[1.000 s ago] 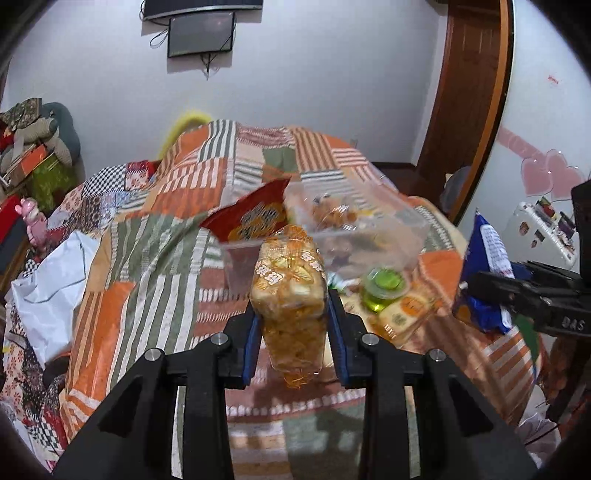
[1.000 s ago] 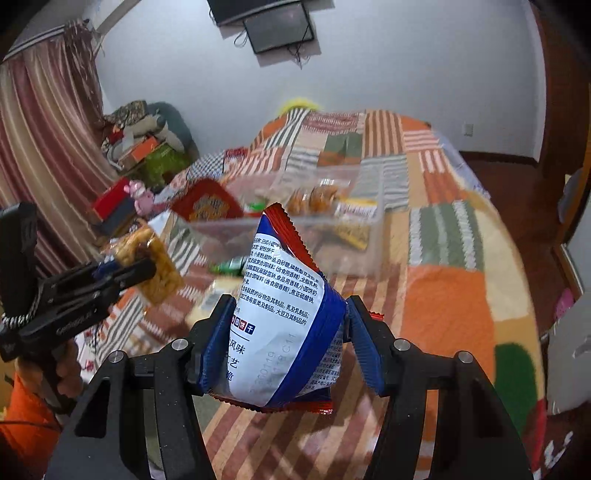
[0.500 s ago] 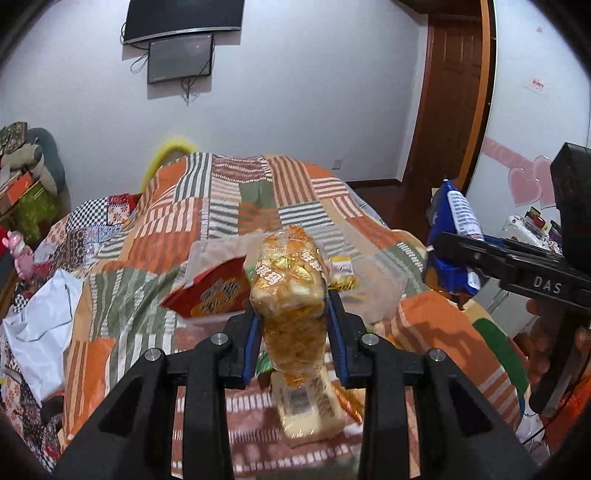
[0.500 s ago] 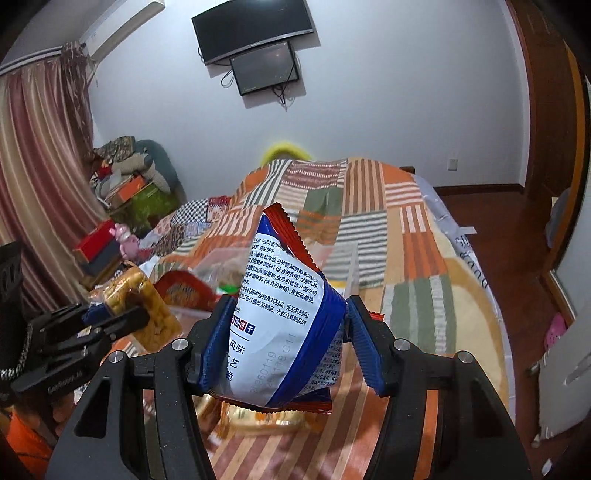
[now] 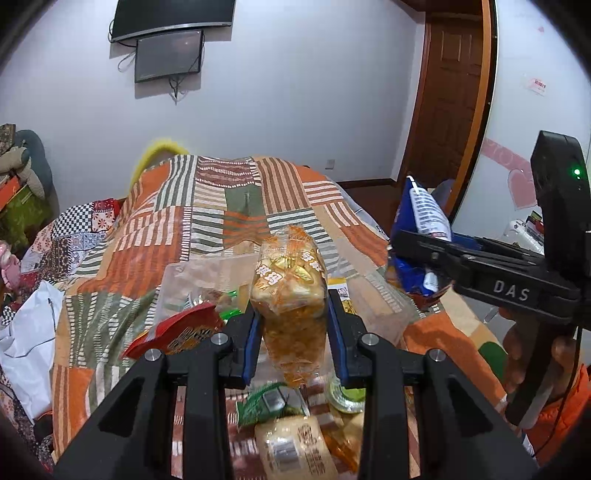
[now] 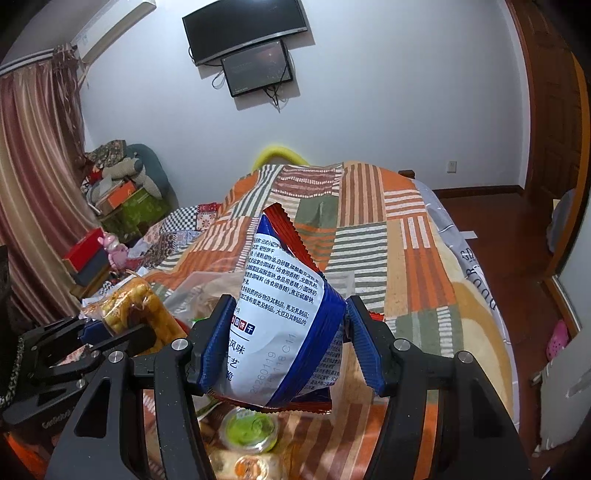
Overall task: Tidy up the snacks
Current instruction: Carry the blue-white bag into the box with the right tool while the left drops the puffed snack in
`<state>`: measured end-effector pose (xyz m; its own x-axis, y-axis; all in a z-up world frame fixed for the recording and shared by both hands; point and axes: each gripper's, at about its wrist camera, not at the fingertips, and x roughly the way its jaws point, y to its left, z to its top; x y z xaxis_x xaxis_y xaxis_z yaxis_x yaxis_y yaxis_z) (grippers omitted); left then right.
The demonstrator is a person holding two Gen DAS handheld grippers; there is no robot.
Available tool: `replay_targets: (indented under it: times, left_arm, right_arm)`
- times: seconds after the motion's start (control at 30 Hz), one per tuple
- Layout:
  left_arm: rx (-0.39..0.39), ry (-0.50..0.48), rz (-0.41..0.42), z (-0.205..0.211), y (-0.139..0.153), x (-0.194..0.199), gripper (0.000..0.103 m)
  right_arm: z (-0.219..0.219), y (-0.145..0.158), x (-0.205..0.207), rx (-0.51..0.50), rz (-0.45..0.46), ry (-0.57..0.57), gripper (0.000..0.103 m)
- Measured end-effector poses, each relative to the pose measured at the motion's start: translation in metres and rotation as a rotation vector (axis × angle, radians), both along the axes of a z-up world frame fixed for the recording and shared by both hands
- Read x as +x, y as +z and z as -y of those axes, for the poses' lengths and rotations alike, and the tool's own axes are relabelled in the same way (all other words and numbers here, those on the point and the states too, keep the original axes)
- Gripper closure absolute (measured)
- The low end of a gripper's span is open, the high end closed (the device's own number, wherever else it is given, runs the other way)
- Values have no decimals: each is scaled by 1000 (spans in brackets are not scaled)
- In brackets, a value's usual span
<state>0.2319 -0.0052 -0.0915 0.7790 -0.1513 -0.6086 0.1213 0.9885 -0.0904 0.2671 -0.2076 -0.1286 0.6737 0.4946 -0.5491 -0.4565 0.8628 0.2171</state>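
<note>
On patchwork quilt point(image 5: 221, 221), clear snack bin point(image 5: 207, 273), wall TV point(image 6: 245, 33), wood door point(image 5: 448, 92)

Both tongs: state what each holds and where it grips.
Left tongs: shut on the orange snack pack, pinched at its lower half. Right tongs: shut on the blue-and-white bag, squeezed across its lower middle.

Between my left claw's point(image 5: 291, 334) pads stands an upright clear packet of golden-orange snacks point(image 5: 290, 291), pinched at its lower half. My right claw point(image 6: 284, 343) clamps a blue-and-white printed bag point(image 6: 280, 317), tilted, red serrated edge up. Just beyond both claws sits a clear plastic bin point(image 5: 195, 277) holding a red packet point(image 5: 177, 330). Below my claws lie a green-lidded cup point(image 6: 249, 430), a green packet point(image 5: 271, 400) and a pale wrapped roll point(image 5: 295, 448)
</note>
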Motion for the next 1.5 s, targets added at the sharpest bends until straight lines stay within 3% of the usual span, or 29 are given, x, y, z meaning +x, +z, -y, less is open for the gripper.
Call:
replay_targets:
  times: [0.77,0.97,1.03,1.5]
  left_arm:
    - [-19,-8,-100,-6,-37,57,70]
    - [-92,-2,-169,-15,-49,67,70]
    - [-102,3,-171,-16,-50,66,68]
    - [-100,18,-102,-23,-17,23,57]
  right_arm:
    - [-38,-38,45,-116,-87,108,45]
    - [-40,-37,45,-135,-103,109,41]
    - [-40,-35,45,-129,-118,124,36]
    - [-23,-21,22,-98,-105,112,36]
